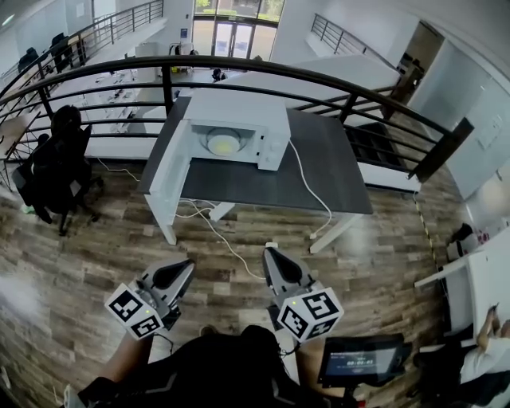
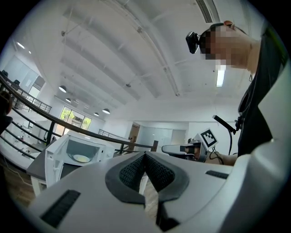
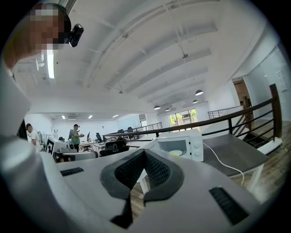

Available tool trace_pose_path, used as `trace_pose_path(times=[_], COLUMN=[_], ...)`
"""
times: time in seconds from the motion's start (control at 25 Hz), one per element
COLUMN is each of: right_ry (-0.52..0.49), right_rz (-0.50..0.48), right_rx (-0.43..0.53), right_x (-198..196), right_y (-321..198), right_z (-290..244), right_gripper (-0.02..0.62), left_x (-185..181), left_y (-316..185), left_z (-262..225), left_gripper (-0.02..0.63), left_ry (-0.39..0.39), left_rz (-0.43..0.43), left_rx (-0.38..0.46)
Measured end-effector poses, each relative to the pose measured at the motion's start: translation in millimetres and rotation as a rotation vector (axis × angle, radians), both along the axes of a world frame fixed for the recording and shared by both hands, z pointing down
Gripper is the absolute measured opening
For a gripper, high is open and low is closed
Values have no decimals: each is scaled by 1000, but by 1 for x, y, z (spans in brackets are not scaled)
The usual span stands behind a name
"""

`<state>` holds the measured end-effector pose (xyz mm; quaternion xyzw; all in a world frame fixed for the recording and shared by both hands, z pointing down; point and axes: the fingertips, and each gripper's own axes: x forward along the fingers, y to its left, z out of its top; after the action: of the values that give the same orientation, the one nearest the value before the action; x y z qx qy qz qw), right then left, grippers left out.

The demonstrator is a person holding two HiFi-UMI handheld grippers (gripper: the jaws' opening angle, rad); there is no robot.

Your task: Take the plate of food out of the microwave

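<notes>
- While the left gripper (image 1: 185, 267) and right gripper (image 1: 271, 255) sit closed, empty, neither can grasp.
- Shut jaws could shove the round pale plate of food (image 1: 224, 143) deeper inside the white boxy microwave (image 1: 239, 111).

Light: bright and even. Daylight enters through windows (image 1: 237, 9) at the far wall. Round ceiling lamps (image 3: 198, 92) and a strip light (image 2: 220, 76) add to it.
Shadows: faint, soft-edged.
Glare: pale sheen on the floor (image 1: 16, 299).
Distortion: strong fisheye. The railing (image 1: 239, 68) bows, and black corners ring both gripper views.
Focus: left gripper (image 2: 145, 154) and right gripper (image 3: 144, 153) look soft, close to the lens. The distance is sharper.
</notes>
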<state>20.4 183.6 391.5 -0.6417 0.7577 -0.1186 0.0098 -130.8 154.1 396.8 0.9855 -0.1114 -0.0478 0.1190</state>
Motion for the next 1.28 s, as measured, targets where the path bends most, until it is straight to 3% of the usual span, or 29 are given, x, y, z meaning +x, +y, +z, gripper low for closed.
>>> trace_pose_path(times=[0.32, 0.6, 1.28], right_ry=[6, -4, -40], right_rz=[-3, -66, -183], right_rx=[21, 41, 56], right_x=[-1, 16, 122], right_y=[-17, -42, -133], right_z=[-2, -3, -5], right_gripper=[0, 0, 0], left_x=[-3, 14, 119], left_y=[-21, -38, -105], left_z=[3, -8, -24], left_gripper=[2, 3, 3], left_ry=[1, 20, -44], left_rz=[-15, -56, -139], left_rx=[0, -5, 44])
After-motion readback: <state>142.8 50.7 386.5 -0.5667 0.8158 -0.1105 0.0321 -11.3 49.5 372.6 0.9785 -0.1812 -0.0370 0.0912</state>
